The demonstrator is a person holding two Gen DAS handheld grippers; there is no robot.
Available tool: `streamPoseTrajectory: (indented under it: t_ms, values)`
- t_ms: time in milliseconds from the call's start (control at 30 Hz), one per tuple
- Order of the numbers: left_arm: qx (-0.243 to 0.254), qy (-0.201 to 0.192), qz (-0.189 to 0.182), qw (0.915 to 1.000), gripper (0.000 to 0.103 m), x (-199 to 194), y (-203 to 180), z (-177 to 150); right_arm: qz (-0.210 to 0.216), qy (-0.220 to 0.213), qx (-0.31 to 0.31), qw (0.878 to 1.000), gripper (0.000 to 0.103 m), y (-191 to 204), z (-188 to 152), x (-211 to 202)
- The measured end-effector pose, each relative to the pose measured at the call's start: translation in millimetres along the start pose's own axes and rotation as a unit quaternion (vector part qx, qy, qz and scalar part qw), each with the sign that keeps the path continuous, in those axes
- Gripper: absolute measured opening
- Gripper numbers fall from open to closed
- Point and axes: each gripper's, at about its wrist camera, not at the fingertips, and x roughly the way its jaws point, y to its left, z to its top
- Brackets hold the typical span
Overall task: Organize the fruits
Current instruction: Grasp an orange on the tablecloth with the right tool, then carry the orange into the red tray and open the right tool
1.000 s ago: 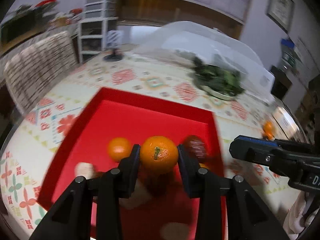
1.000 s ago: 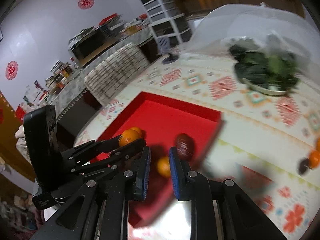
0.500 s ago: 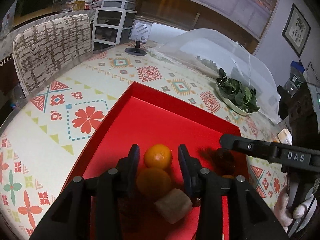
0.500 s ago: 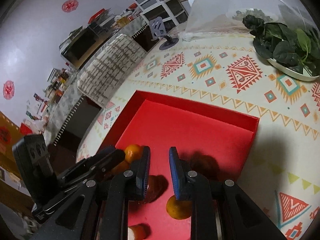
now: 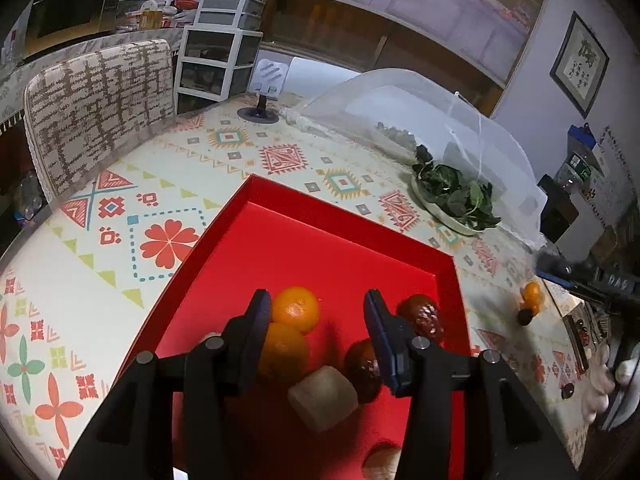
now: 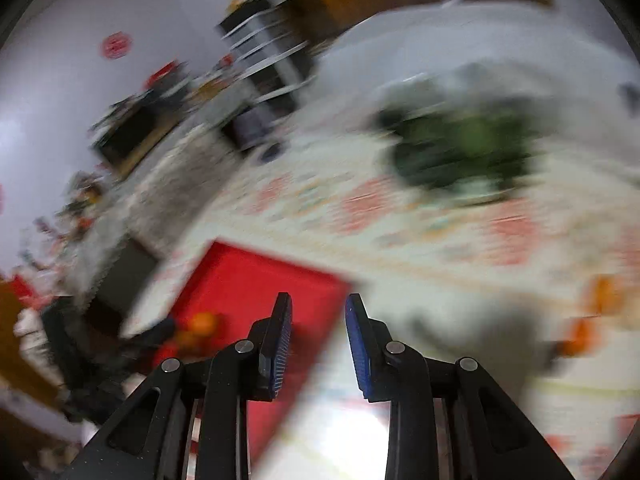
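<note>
Opening with nothing between its jaws, the right claw (image 6: 318, 336) hangs over the red tray's (image 6: 240, 276) edge; loose oranges (image 6: 596, 312) lie at far right on the surface (image 6: 420, 248). Left claw (image 5: 316, 320), also opening and empty, stays farther off.

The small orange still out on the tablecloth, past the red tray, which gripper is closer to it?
Right. The right gripper, jaws opening and empty, is over the tablecloth beside the tray, toward that orange; the left gripper hangs over the tray.
</note>
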Motion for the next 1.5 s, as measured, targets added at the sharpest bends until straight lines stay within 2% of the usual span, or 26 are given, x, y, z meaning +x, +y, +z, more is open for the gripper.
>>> streamPoseTrajectory:
  t_ms: [67,133,233,400,733,933,1000,1267,1500]
  values:
    - [-0.004,-0.002,-0.013,0.9999,0.055,-3,-6,0,-0.064,-0.008,0.011,0.998,0.030,-39,-6,-25]
    - [0.000,-0.008,-0.026,0.9996,0.063,-8,-19,0,-0.088,-0.004,0.051,0.995,0.030,-76,-17,-39]
    - [0.025,-0.016,-0.046,0.9985,0.069,-16,-47,-2,-0.104,0.000,0.091,0.990,0.030,-109,-32,-44]
    - [0.057,-0.012,-0.066,0.9961,0.070,-19,-82,-10,-0.111,-0.009,0.131,0.985,0.030,-139,-39,-38]
    - [0.097,0.024,-0.082,0.9916,0.071,1,-139,-27,-0.108,0.004,0.128,0.986,0.030,-152,-39,-11]
    - [0.121,0.040,-0.087,0.9881,0.071,11,-167,-37,-0.092,0.002,0.136,0.986,0.033,-160,-38,-6]
    - [0.122,0.043,-0.086,0.9878,0.070,13,-171,-39,-0.086,0.006,0.137,0.987,0.036,-162,-37,-1]
    - [0.116,0.057,-0.078,0.9885,0.071,18,-169,-46,-0.088,0.003,0.124,0.988,0.035,-158,-34,4]
    - [0.104,0.049,-0.073,0.9906,0.071,14,-156,-45,-0.084,-0.009,0.122,0.989,0.035,-149,-33,-10]
